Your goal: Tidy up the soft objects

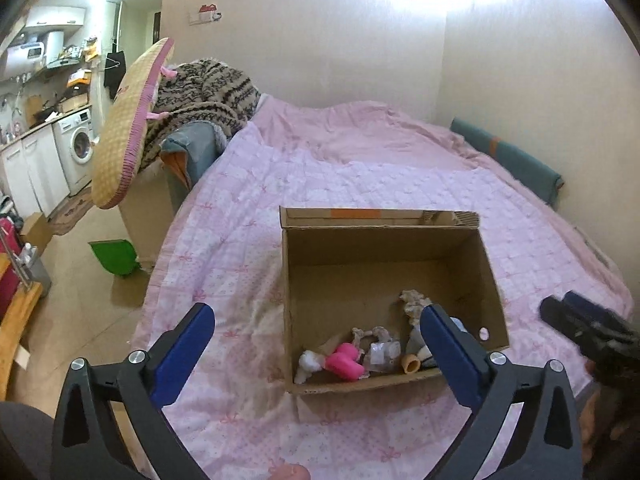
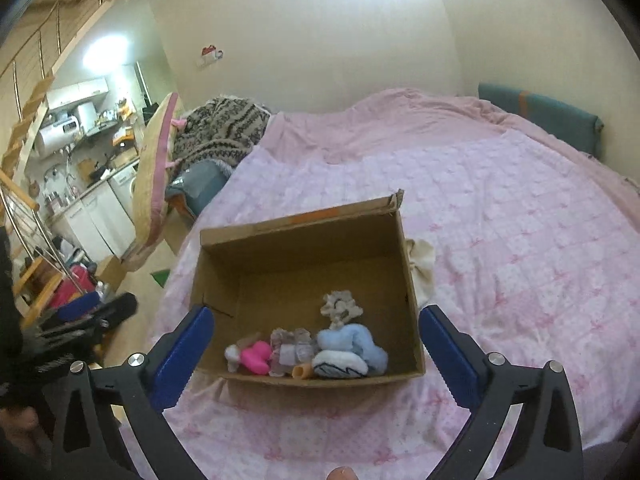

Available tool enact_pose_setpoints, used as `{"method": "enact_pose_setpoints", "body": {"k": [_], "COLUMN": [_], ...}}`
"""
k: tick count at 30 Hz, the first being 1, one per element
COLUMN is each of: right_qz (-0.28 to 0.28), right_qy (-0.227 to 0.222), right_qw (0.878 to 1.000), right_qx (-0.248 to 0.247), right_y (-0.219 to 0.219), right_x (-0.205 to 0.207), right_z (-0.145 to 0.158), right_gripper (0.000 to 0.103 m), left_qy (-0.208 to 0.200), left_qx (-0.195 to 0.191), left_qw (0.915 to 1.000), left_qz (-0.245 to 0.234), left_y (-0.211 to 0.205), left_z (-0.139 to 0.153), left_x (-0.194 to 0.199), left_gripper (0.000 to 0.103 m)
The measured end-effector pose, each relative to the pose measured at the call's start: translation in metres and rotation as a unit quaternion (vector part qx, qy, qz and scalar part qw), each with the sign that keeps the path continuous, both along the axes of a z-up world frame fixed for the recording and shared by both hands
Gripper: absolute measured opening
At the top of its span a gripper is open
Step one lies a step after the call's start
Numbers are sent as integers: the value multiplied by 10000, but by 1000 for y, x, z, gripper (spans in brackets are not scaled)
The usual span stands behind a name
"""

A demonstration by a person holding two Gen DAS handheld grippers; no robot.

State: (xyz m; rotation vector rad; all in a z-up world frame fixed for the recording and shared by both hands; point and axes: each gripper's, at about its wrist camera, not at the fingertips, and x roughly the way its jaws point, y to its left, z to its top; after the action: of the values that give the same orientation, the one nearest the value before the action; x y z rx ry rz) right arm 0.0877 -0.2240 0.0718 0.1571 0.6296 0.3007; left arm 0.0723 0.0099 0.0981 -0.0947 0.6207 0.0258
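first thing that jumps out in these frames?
The open cardboard box in the middle of the pink bedspread, with small soft items heaped along its near wall: a hot-pink toy and a light blue cloth. A cream cloth lies outside, against the box's right wall. Both grippers hover open and empty.

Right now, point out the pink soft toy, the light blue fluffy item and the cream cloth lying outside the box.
pink soft toy (image 2: 256,356): right wrist view, middle of its body.
light blue fluffy item (image 2: 352,340): right wrist view, upper fluffy surface.
cream cloth (image 2: 422,264): right wrist view, the folds beside the box wall.
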Motion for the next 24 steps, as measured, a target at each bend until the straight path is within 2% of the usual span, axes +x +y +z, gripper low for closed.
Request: {"method": "enact_pose_setpoints", "body": {"k": [10,13,17,24], "right_qz": [13,17,-22,-72], "right_qy": [-88,-24,179,293], "right_qw": [9988,9983,9982,9974], "right_qx": [-491,-588,-580,-656], "right_y": [15,18,17,17], "right_x": [-4,-1,5,8], "right_z": [-28,-34,-42,-49], "right_gripper": [103,103,103,103], "left_qy": [364,331,355,464], "left_qx": [160,224,129,-19], "left_qw": [9991,9991,9993,9989], "left_qz": [134,107,-65,-26], "left_y": [-4,-7,-9,-5], "left_z": [-31,-33,-33,-37], "left_x": [6,6,7,11], "left_gripper": [103,103,103,103]}}
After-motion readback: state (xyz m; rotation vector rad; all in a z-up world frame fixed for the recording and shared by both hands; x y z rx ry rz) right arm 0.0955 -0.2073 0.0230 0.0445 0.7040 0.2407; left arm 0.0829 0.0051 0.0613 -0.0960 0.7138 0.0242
